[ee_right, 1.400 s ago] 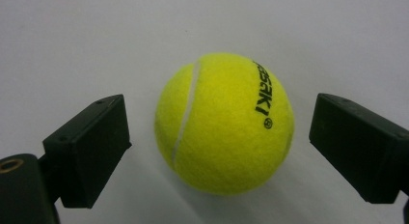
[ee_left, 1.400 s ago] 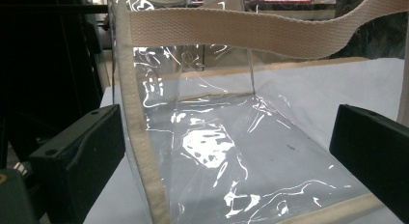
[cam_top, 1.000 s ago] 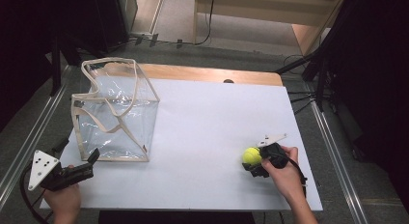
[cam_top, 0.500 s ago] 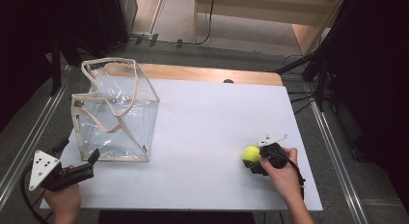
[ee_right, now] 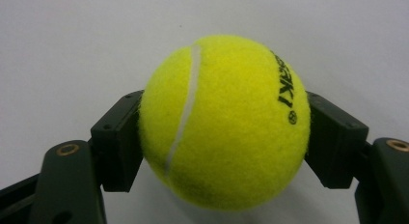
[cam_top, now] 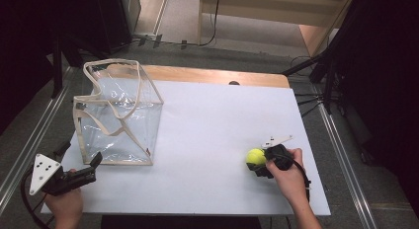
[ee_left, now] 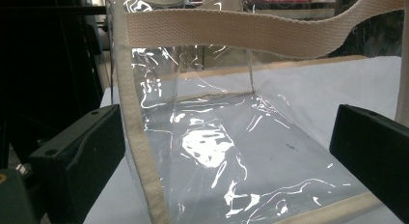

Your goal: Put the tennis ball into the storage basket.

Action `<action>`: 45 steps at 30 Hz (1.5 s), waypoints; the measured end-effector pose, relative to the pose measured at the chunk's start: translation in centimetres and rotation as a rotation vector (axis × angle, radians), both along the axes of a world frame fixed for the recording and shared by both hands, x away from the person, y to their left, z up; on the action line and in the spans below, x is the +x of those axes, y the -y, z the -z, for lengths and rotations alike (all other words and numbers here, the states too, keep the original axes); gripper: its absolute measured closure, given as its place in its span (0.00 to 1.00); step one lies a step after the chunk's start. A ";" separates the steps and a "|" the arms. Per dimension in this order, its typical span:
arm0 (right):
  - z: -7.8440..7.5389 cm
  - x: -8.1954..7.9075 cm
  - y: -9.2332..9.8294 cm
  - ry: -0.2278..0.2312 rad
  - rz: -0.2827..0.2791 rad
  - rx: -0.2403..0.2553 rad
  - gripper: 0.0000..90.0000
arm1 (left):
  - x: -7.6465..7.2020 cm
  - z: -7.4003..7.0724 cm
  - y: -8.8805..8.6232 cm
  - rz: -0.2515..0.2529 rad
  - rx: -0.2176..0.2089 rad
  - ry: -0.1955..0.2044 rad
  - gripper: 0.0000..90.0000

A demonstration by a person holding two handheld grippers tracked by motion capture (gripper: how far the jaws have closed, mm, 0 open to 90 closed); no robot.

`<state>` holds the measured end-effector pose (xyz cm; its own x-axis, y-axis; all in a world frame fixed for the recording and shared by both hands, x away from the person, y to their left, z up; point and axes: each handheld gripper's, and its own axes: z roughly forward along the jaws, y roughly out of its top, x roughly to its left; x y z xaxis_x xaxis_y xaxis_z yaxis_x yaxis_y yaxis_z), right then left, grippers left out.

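While high view hides contact, right gripper (ee_right: 224,137) view shows jaws pinching tennis ball (ee_right: 224,120), frame centre; left gripper (ee_left: 226,151) jaws spread before clear bag (ee_left: 217,137).

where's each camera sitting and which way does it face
High view: above the person's side, looking forward and down on the table; both hands, left gripper and right gripper show.
Left gripper view: on the left gripper, facing the clear bag; its open jaws show.
Right gripper view: on the right gripper, facing the tennis ball; its jaws clamp it.
Shared: the ball and bag also appear from above.
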<state>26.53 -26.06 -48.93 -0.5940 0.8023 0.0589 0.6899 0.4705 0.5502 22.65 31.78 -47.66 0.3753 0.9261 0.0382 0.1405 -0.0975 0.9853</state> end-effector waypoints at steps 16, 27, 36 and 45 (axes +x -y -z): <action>-1.2 1.7 -2.7 0.018 -0.075 0.014 0.27 | 0.0 0.0 -0.1 -0.001 -0.005 -0.001 0.00; -1.7 3.1 -5.9 0.014 -0.134 0.021 0.27 | -0.1 -0.1 -0.1 0.003 -0.002 -0.001 0.00; -1.8 4.1 -8.2 0.013 -0.175 0.029 0.27 | -0.1 -0.1 -0.1 0.006 -0.005 0.008 0.00; -2.0 5.0 -10.4 0.013 -0.207 0.015 0.27 | -0.1 -0.1 -0.1 0.006 -0.005 0.007 0.00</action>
<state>31.49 -15.64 -46.94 -0.7470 0.6621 0.0607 0.5720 0.5934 0.5663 22.52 31.92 -47.58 0.3802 0.9242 0.0362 0.1335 -0.0936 0.9866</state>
